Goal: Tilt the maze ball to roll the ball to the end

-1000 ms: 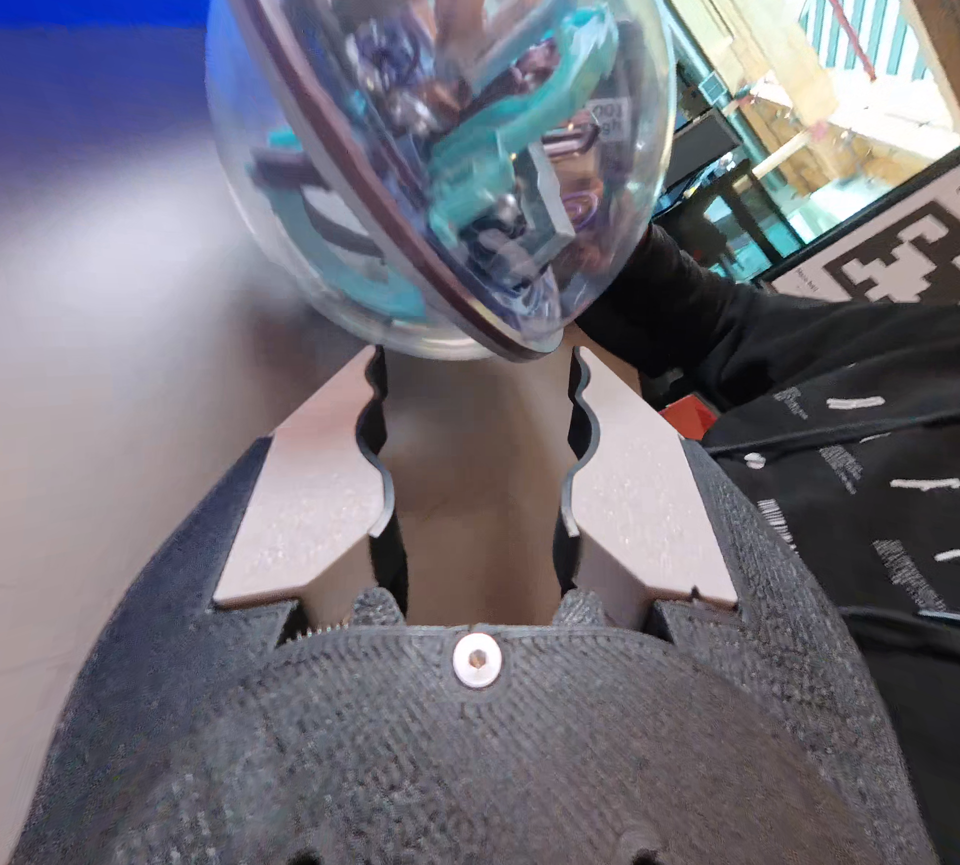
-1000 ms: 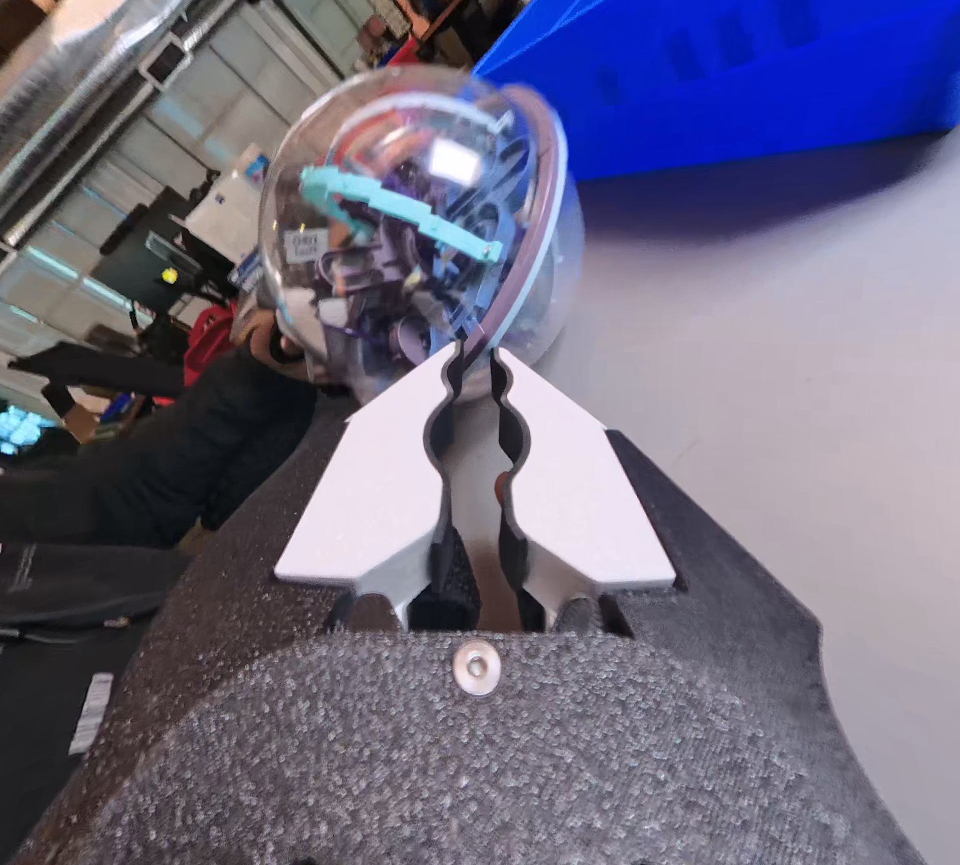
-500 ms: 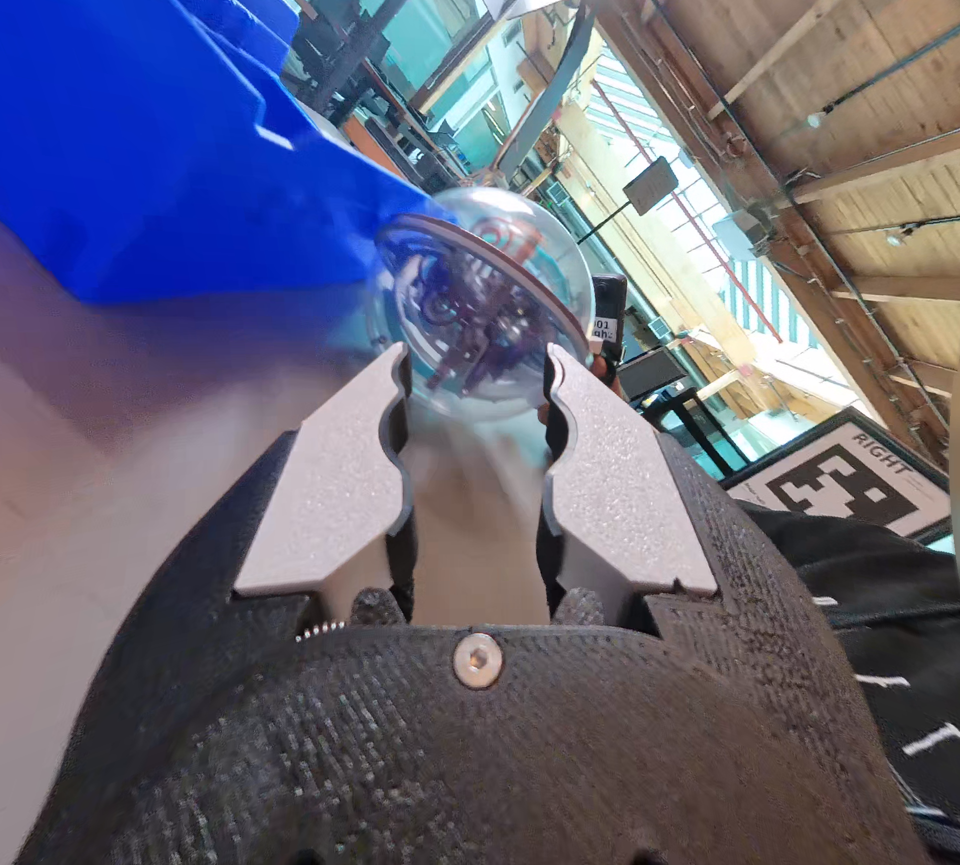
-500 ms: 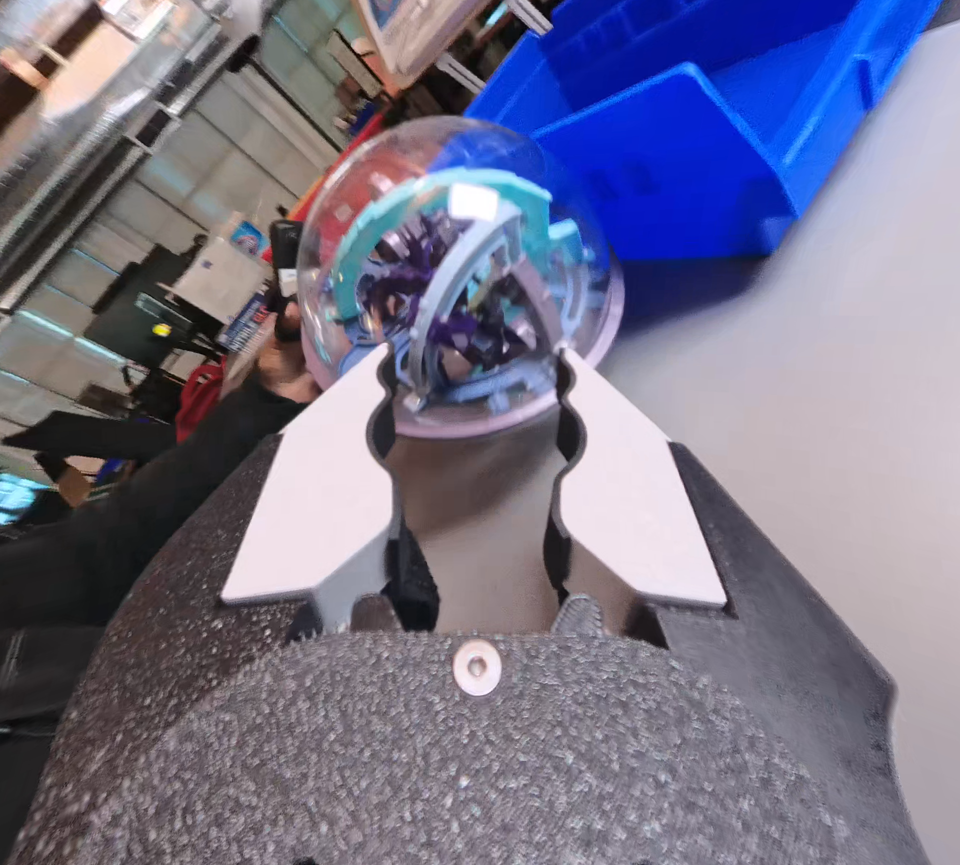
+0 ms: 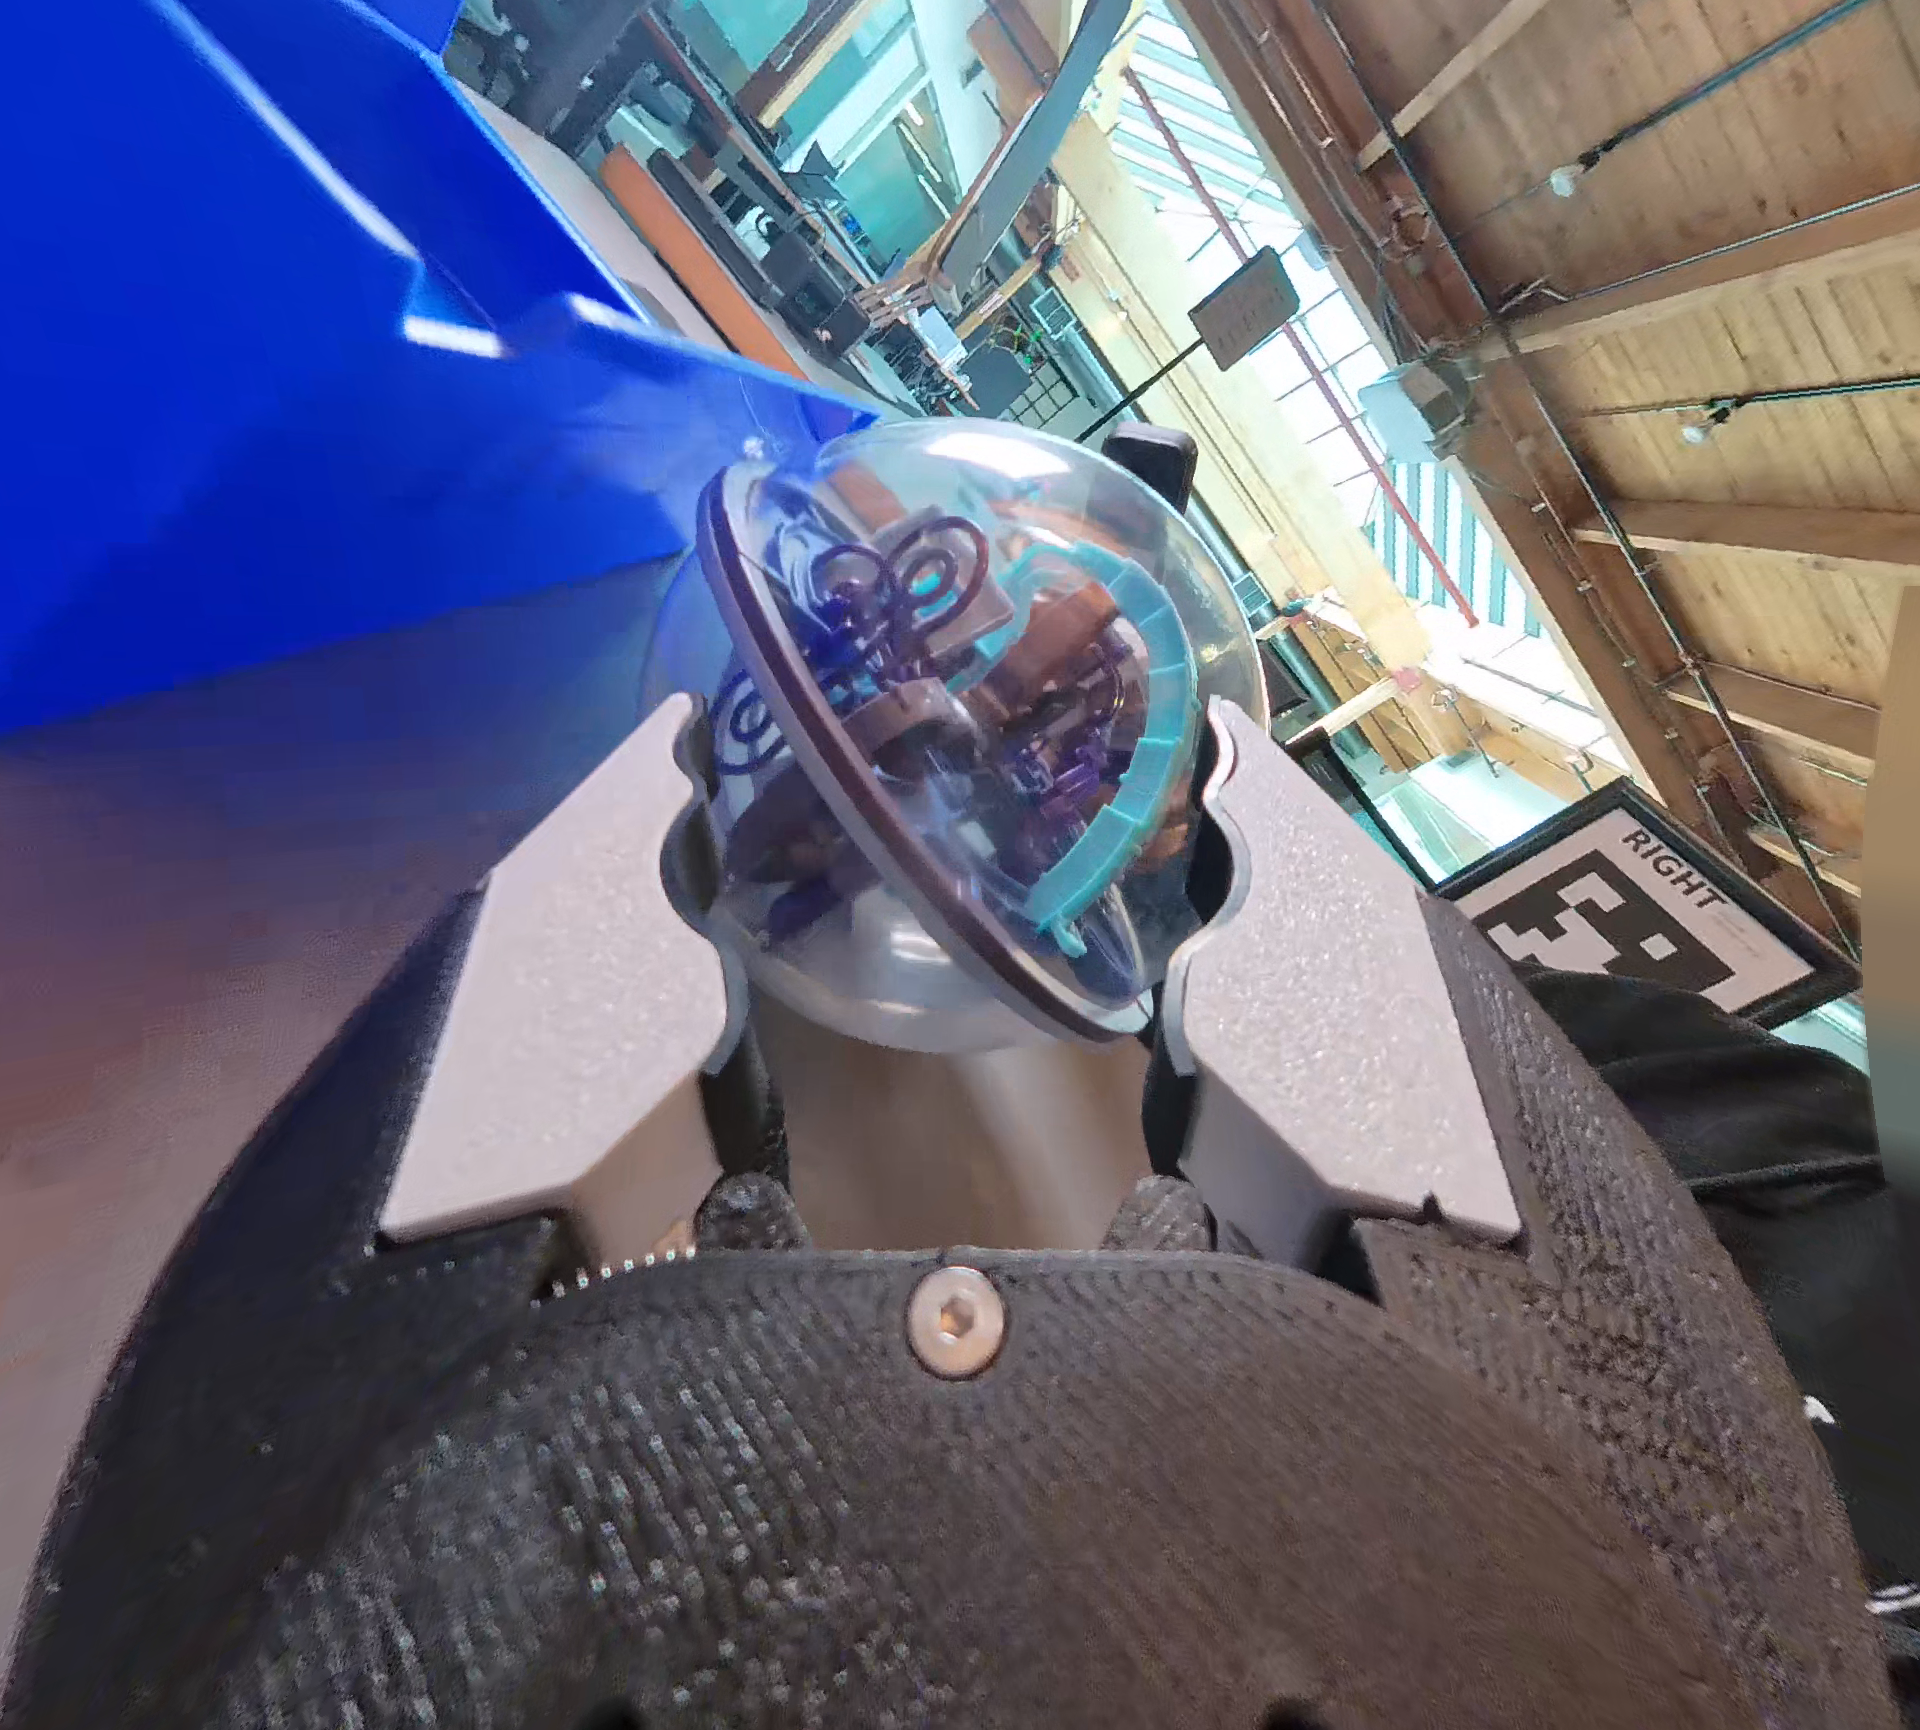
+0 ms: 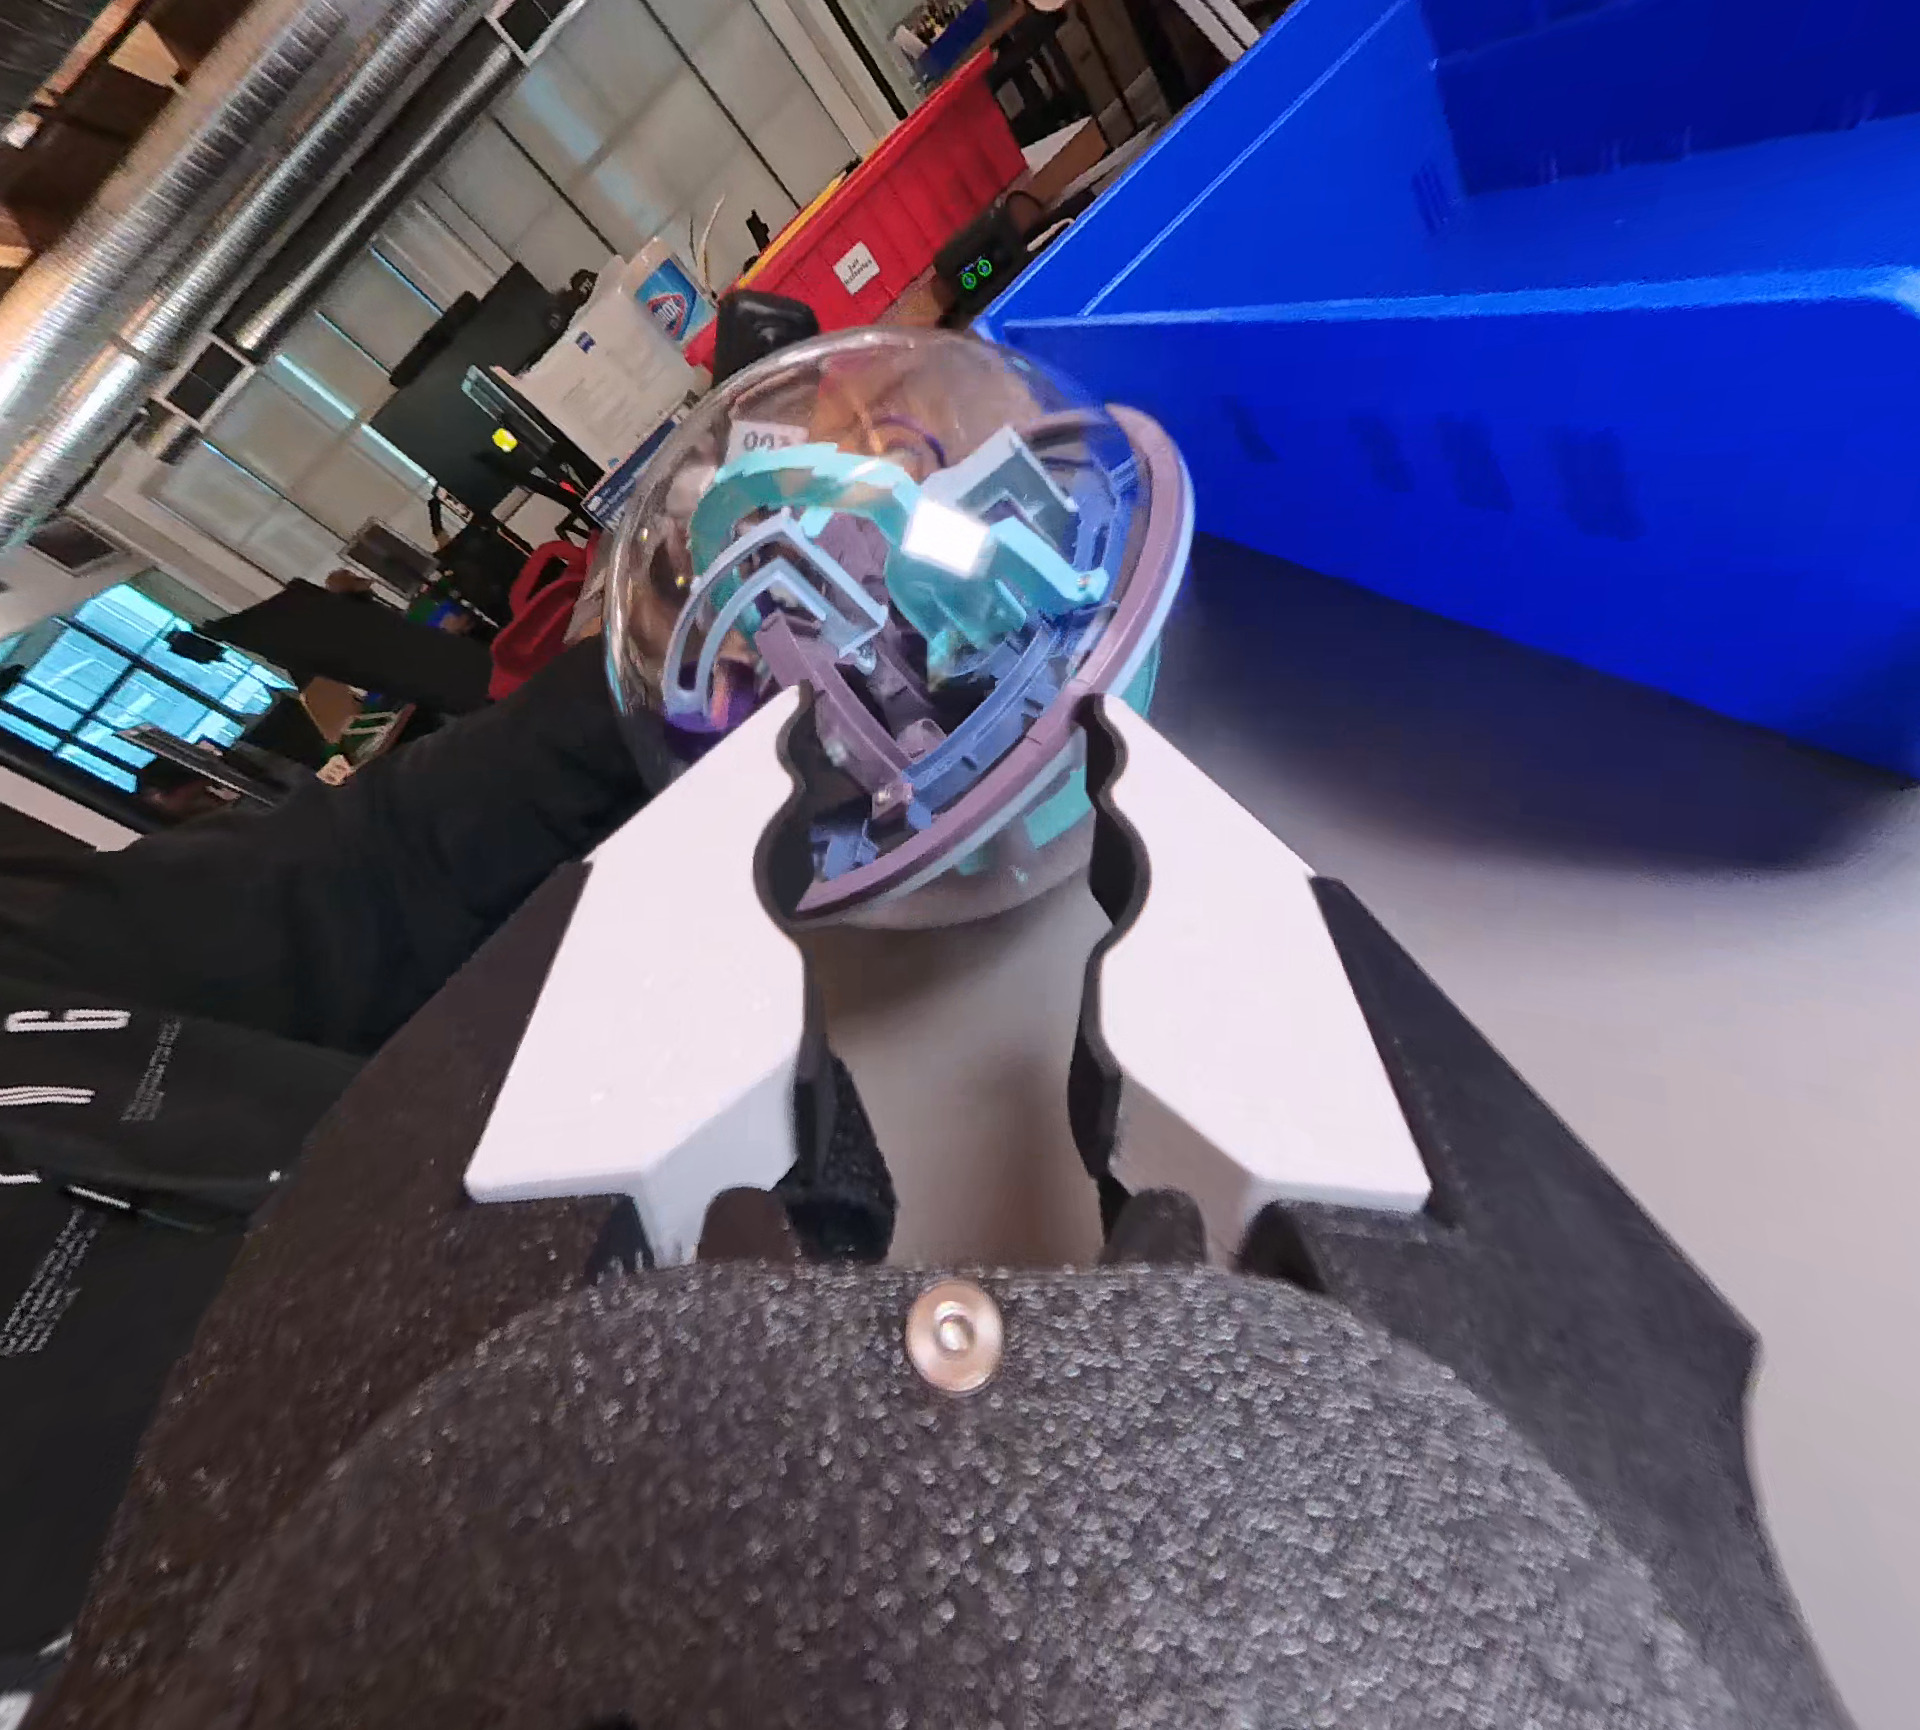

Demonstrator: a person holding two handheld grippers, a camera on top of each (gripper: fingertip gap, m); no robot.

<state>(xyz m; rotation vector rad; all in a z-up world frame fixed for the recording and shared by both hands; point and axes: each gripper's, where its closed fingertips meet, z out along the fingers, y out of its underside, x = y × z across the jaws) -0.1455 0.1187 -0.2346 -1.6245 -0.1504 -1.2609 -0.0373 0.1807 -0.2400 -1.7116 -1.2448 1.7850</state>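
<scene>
Maze ball point(image 5: 966, 745): clear sphere with a dark purple seam ring, seam tilted in both views. It sits between the two tools, low over the pale table point(image 6: 1610, 1109); contact with the table cannot be told, as the underside is hidden.

Inside the sphere: teal ribbed arc track, brown and purple tracks, dark blue spirals, grey-blue angled ramps. A small silvery bead shows near the purple track in the right wrist view, probably the rolling ball, but too small to be sure.

Left gripper point(image 5: 951, 735): jaws spread wide, the sphere seated between the grey fingers point(image 5: 582, 984); both fingertip notches look to be against the shell.

Right gripper point(image 6: 945, 714): jaws parted about half way, tips at the lower part of the maze ball point(image 6: 894, 631), the seam ring lying across the gap. Grip or mere contact cannot be told here.

Blue bin point(image 5: 208, 392): on the table just behind the sphere, apart from it. In the right wrist view the blue bin point(image 6: 1558, 454) shows an open top with inner dividers; contents not visible.

Black sleeve point(image 6: 364, 849) of a person beside the sphere.
</scene>
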